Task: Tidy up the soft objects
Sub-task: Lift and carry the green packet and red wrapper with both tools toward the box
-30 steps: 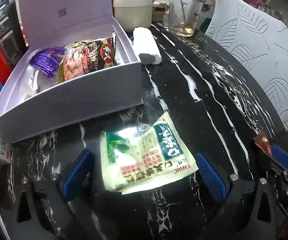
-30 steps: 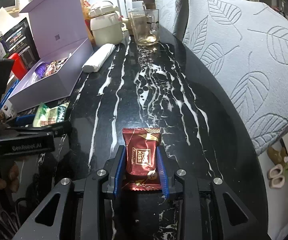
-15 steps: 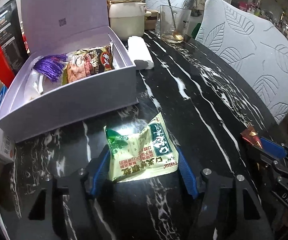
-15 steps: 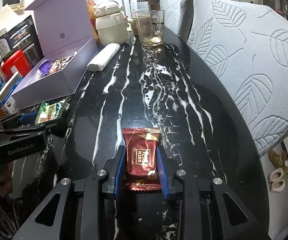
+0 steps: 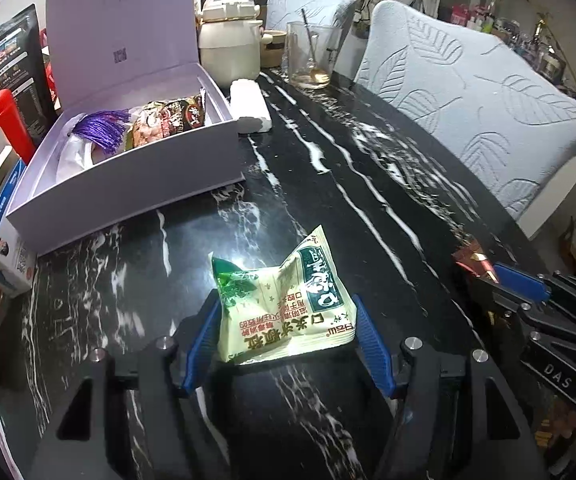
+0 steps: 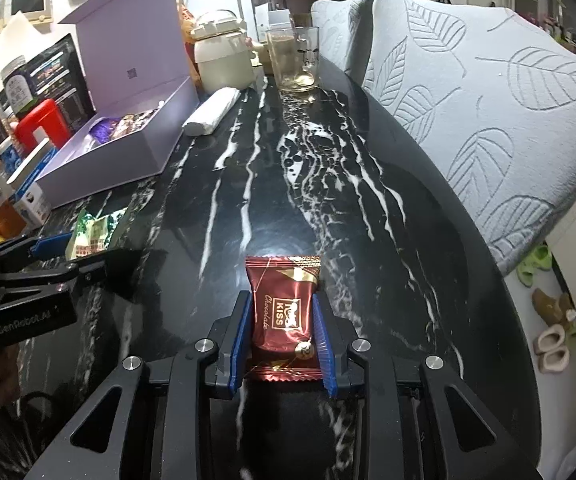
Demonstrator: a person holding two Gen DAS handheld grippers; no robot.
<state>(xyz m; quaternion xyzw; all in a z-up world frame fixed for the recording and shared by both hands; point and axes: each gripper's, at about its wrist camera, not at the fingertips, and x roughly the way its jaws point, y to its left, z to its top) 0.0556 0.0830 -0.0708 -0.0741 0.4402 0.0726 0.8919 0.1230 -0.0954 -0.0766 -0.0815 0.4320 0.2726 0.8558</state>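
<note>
Green tissue pack (image 5: pixel 284 312) pinched in left tongs (image 5: pixel 286 340), red chocolate (image 6: pixel 282 312) in right tongs (image 6: pixel 282 344), lower edges hidden

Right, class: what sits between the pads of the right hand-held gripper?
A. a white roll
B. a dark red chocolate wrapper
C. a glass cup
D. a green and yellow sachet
B: in the right wrist view the right hand-held gripper is shut on the dark red chocolate wrapper; the green and yellow sachet is in the left hand-held gripper.
</note>
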